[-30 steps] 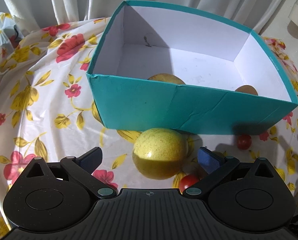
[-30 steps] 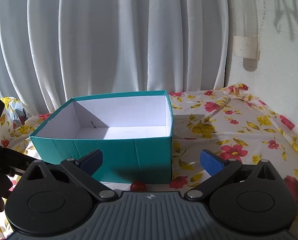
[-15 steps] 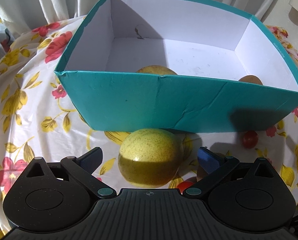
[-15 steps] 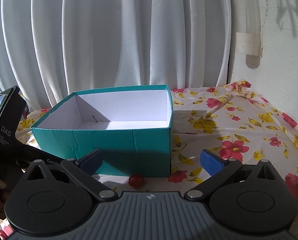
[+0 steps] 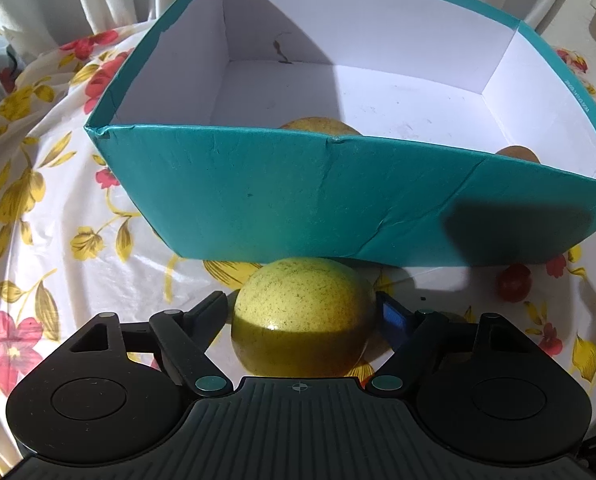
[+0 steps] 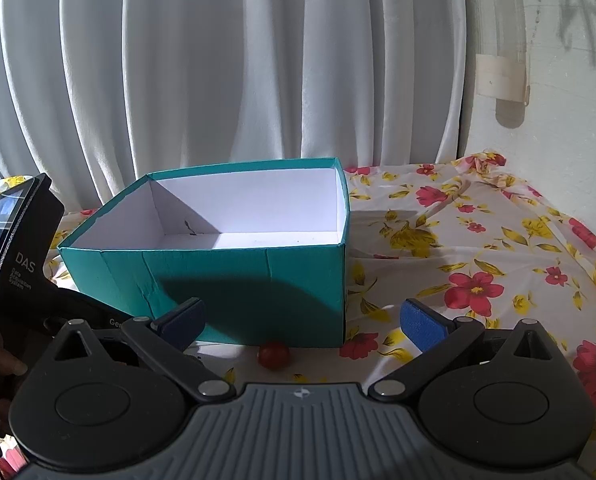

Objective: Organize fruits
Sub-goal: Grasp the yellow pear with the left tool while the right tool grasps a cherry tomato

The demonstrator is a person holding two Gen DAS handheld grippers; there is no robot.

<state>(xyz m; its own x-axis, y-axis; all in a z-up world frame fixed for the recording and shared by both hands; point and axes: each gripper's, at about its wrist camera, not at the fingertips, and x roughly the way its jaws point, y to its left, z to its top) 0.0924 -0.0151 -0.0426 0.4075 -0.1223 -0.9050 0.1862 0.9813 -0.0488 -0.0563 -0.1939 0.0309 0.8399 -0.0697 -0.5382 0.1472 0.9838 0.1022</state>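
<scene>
My left gripper (image 5: 303, 310) is shut on a round yellow fruit (image 5: 303, 312), its pads against both sides, just in front of the teal box (image 5: 298, 196). Inside the box lie another yellow fruit (image 5: 317, 126) and a brown fruit (image 5: 515, 154), mostly hidden by the near wall. A small red tomato (image 5: 513, 282) lies on the cloth by the box's right corner. My right gripper (image 6: 301, 320) is open and empty, above the cloth in front of the teal box (image 6: 250, 280), with the tomato (image 6: 274, 355) below it.
A floral tablecloth (image 6: 477, 248) covers the table. White curtains (image 6: 238, 60) hang behind and a wall (image 6: 557, 112) stands at the right. The left hand-held device (image 6: 14, 248) is at the left edge of the right wrist view.
The left gripper's fingers have closed onto the yellow fruit and moved nearer the box. The right gripper has drawn back a little and stays open.
</scene>
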